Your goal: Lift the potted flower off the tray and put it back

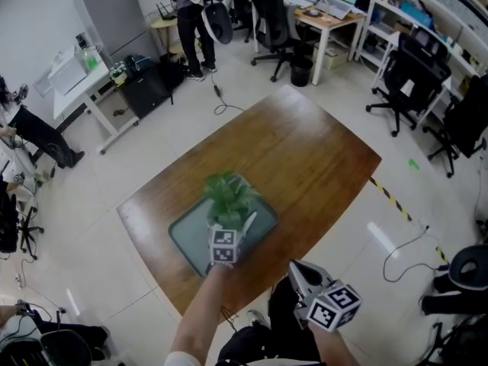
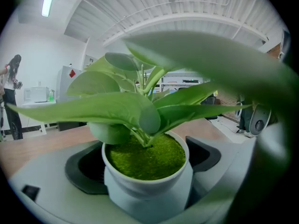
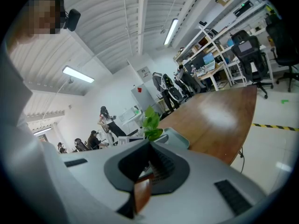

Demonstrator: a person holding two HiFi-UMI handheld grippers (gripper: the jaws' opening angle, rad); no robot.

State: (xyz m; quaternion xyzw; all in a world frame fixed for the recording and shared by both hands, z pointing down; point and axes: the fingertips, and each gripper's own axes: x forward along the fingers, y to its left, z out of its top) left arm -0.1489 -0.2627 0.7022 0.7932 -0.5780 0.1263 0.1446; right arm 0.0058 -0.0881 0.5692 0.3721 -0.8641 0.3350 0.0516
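The potted flower (image 1: 228, 195) has broad green leaves and a white pot (image 2: 147, 183) topped with green moss. It stands upright on the grey-green tray (image 1: 187, 235) near the front-left end of the brown table (image 1: 305, 151). My left gripper (image 1: 229, 226) reaches in from the near side, and its wide-spread jaws sit on either side of the pot; I see no firm press of the pads (image 2: 81, 167) on it. My right gripper (image 1: 295, 268) hangs off the table's near edge by the person's body, jaws together and holding nothing. From there the plant (image 3: 152, 120) and tray (image 3: 176, 137) show to the left.
The table's far half is bare wood. Black office chairs (image 1: 408, 75) stand at the back right, desks and shelves lie behind them, and people (image 1: 191, 21) stand at the far end. A cable (image 1: 404, 250) and striped tape (image 1: 393, 197) lie on the floor to the right.
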